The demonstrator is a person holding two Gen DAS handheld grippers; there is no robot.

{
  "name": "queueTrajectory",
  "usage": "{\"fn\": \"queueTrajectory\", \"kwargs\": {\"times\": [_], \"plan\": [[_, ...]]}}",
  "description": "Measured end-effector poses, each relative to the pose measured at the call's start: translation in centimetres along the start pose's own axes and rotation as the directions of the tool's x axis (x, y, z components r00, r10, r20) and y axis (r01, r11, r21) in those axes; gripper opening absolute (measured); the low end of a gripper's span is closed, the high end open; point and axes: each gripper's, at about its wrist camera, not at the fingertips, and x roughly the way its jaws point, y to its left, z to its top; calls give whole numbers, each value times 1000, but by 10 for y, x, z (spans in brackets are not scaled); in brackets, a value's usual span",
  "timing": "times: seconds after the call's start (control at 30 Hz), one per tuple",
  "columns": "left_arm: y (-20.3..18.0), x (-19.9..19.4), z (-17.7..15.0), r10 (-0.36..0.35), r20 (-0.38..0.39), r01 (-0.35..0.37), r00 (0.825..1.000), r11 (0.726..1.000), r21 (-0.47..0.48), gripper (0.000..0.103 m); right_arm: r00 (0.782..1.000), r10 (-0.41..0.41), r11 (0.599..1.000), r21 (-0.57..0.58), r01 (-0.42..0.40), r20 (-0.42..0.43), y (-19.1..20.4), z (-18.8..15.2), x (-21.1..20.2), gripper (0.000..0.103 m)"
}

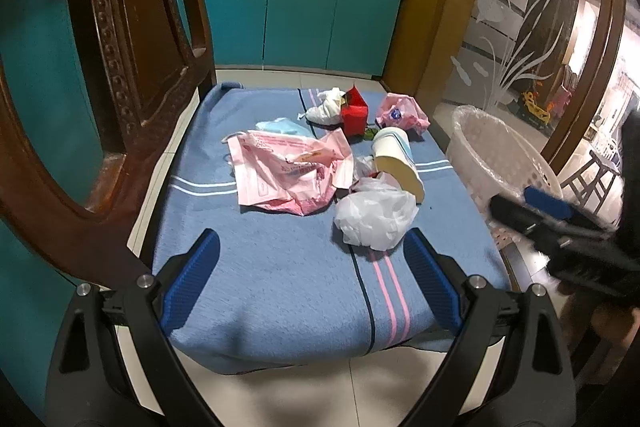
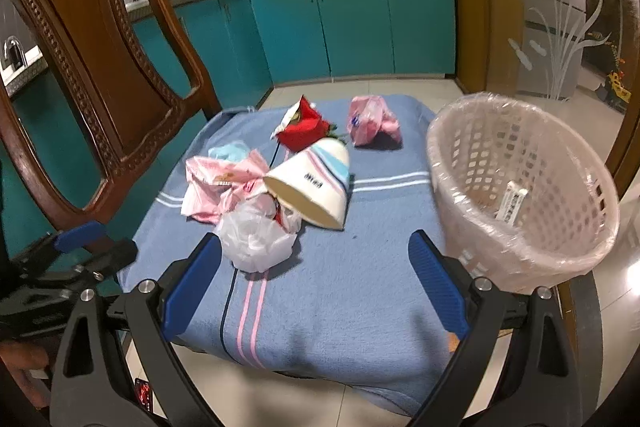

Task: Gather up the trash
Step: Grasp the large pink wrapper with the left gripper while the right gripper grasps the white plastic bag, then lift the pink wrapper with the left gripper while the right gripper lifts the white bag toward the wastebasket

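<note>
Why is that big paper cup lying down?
The white paper cup is tipped on its side, its open mouth facing the camera. Why it fell, cannot tell.

left wrist: near, facing blue cloth (image 1: pixel 280 267) | right wrist: same, from right

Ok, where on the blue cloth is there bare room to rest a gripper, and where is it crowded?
Bare: the near strip of the blue cloth, between the white plastic bag and the front edge. Also the right side, between the tipped paper cup and the basket. Crowded: the middle and far end, where the pink wrapper, red carton and pink bag lie.
</note>
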Motion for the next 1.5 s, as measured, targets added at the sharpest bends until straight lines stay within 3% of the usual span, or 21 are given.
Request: {"fn": "queueTrajectory", "kwargs": {"times": [0.1, 0.4, 0.47, 0.53, 0.63, 0.9, 1.1, 1.2, 1.27, 1.37, 1.4, 1.5], "plan": [[4, -3, 1, 13, 15, -13, 1000, 1000, -3, 93, 999, 36, 999, 3, -36, -35, 12, -1, 22, 93], [20, 1, 4, 35, 20, -34, 999, 999, -42, 93, 996, 10, 1000, -17, -12, -90, 41, 5, 92, 90], [23, 4, 4, 38, 13, -37, 999, 998, -45, 93, 990, 38, 999, -12, -40, -139, 43, 3, 104, 72], [25, 8, 4, 38, 8, -37, 999, 998, -52, 93, 982, 55, 998, -31, -62, -182, 46, 1, 110, 37], [27, 15, 5, 48, -2, -49, 999, 997, -59, 93, 982, 82, 996, -29, -88, -172, 45, 4, 93, 19], [34, 62, 20, 49, -31, -51, 998, 995, -82, 92, 989, 148, 988, 31, -148, -4, 15, 17, 7, 18], [59, 117, 26, 41, -132, -63, 990, 984, -164, 83, 990, 143, 989, 29, -142, -3, 10, 18, 9, 18], [67, 139, 28, 32, -174, -65, 984, 981, -185, 74, 987, 161, 987, 17, -161, -9, 17, 19, 12, 18], [66, 149, 26, 15, -199, -51, 980, 983, -176, 57, 982, 190, 982, 1, -190, 3, 20, 20, 6, 18], [60, 150, 26, 11, -182, -37, 983, 990, -139, 19, 975, 217, 976, -22, -216, 38, 22, 22, -3, 18], [59, 147, 26, 7, -179, -32, 984, 990, -140, 13, 974, 221, 975, -22, -220, 50, 21, 23, -5, 18], [51, 122, 33, 33, -123, -48, 992, 991, -121, 10, 964, 247, 968, 16, -250, 94, 8, 28, -11, 18]]}}
